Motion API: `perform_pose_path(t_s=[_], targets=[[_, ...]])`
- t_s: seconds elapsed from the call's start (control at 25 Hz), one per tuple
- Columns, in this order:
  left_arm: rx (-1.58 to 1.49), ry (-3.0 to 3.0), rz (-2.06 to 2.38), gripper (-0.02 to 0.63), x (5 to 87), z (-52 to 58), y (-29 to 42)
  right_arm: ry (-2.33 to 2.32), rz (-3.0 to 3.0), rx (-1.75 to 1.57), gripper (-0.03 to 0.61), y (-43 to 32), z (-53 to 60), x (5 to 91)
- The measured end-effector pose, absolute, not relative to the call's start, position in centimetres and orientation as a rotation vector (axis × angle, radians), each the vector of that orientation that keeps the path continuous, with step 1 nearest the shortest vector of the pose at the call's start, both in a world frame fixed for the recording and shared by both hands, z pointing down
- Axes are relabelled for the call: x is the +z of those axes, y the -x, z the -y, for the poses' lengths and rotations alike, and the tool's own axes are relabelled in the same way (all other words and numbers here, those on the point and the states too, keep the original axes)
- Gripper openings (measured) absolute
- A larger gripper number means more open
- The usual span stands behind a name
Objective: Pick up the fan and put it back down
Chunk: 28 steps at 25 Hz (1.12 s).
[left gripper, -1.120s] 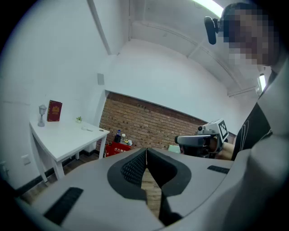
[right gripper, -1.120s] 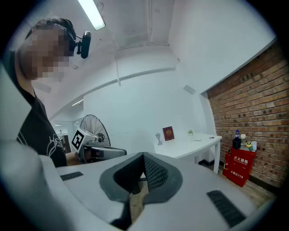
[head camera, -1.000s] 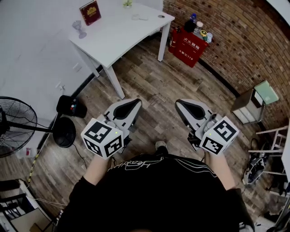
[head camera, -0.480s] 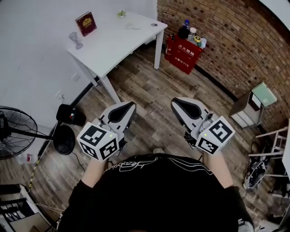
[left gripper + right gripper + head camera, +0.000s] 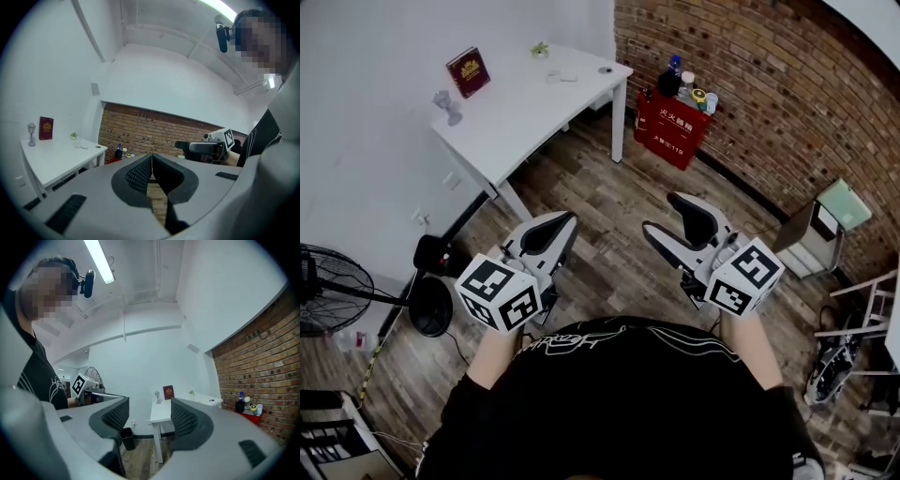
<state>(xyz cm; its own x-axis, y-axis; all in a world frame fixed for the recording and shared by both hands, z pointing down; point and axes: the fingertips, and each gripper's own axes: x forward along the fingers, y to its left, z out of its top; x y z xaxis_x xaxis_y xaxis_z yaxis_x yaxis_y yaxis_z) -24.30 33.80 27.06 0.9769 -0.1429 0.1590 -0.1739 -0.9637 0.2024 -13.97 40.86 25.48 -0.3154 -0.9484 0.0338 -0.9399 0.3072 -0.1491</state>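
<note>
Above floor (image 5: 609, 187): left gripper (image 5: 565, 221) level, closed

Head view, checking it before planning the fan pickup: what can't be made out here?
Black pedestal fan, head view: the left edge cuts off part of its wire cage.
Dark red book on the white table, head view: cover print too small.
Bottles on the red box, head view: too small to identify.

White table (image 5: 534, 103), red book (image 5: 467, 71), red box (image 5: 671, 137), brick wall (image 5: 759, 75)
</note>
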Motion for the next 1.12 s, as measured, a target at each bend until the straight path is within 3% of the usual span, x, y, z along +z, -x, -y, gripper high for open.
perform_pose_path(t_s=[0.36,0.8,1.12], targets=[[0.244,-2.883,0.237,0.034,28.6,-33.6,19.0,1.858,-2.543,-0.212,0.43,9.0,-41.1,27.7],[0.298,-2.828,0.243,0.034,31.7,-29.4,15.9,1.871,-2.533,-0.277,0.456,5.4,-37.1,30.7],[0.296,-2.809,0.261,0.034,32.9,-20.5,12.3,1.873,-2.571,-0.337,0.462,2.3,-29.0,32.3]])
